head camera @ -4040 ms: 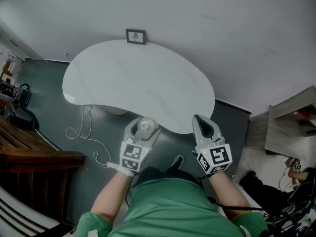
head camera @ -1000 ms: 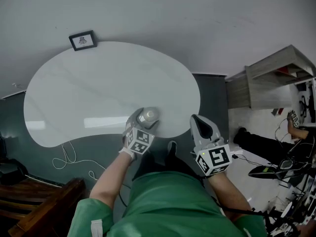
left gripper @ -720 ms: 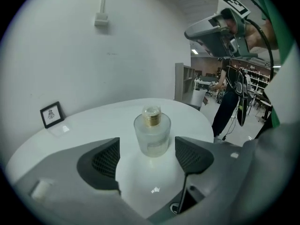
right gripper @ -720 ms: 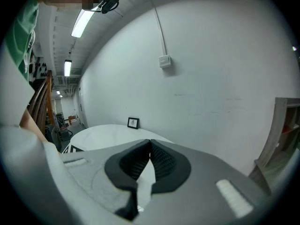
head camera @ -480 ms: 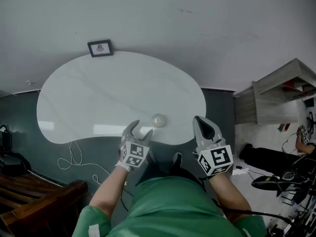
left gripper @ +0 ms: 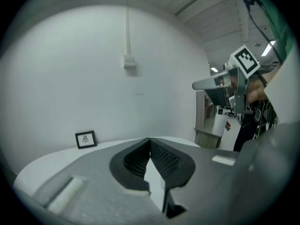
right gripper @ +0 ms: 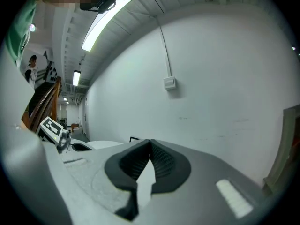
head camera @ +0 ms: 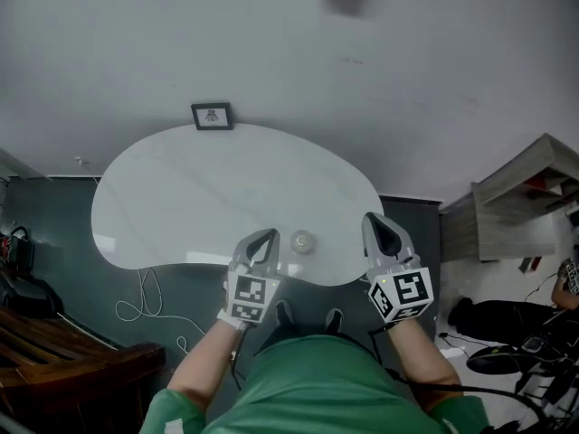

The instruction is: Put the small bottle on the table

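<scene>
As it sits on tbl, small bottle stands vert.

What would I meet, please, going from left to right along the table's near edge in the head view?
The left gripper → the small bottle → the right gripper.

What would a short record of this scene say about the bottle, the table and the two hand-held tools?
Small bottle: stands on the table near its front edge, touched by neither tool
Table: white, rounded top
Left tool: shut, nothing between its jaws, just left of the bottle
Right tool: shut, empty, further off to the bottle's right
Background: picture frame at the table's far edge; loose cable beside the table
</scene>
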Demonstrator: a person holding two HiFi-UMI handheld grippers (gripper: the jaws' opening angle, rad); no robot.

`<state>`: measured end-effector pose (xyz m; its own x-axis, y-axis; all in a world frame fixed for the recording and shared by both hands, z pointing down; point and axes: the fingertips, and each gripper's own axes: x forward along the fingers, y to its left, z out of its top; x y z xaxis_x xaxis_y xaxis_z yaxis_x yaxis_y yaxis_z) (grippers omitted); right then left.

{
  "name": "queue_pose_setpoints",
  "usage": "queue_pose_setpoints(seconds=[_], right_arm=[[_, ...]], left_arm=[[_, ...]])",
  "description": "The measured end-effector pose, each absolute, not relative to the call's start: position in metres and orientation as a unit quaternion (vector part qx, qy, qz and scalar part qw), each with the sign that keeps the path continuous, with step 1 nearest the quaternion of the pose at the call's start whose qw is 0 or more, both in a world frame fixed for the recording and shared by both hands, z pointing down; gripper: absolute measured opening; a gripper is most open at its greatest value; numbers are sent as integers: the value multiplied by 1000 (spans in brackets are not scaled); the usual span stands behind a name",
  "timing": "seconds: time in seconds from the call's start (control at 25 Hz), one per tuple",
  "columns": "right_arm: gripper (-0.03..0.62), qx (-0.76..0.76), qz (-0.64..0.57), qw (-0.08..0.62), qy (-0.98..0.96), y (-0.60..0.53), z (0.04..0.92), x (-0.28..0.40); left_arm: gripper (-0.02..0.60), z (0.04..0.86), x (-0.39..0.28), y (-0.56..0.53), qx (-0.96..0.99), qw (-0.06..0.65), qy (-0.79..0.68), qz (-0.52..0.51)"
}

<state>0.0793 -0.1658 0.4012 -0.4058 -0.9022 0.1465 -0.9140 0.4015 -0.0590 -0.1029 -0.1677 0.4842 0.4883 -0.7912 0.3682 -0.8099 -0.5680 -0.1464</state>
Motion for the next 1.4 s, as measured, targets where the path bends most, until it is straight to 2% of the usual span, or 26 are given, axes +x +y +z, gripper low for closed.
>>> queue_pose_setpoints(seconds=[0.48,0.88,1.4], right_arm=[[3,533,6,-21,-846,-169,326,78],[3,512,-18,-41,-858,-166,301,79],[3,508,-39,-23,-860,-171,302,86]], left_arm=[[11,346,-98,-174,859,-16,-505,81],[12,310,-105,-172,844,-42,-532,51],[12,315,-98,-182,840,-28,-539,47]])
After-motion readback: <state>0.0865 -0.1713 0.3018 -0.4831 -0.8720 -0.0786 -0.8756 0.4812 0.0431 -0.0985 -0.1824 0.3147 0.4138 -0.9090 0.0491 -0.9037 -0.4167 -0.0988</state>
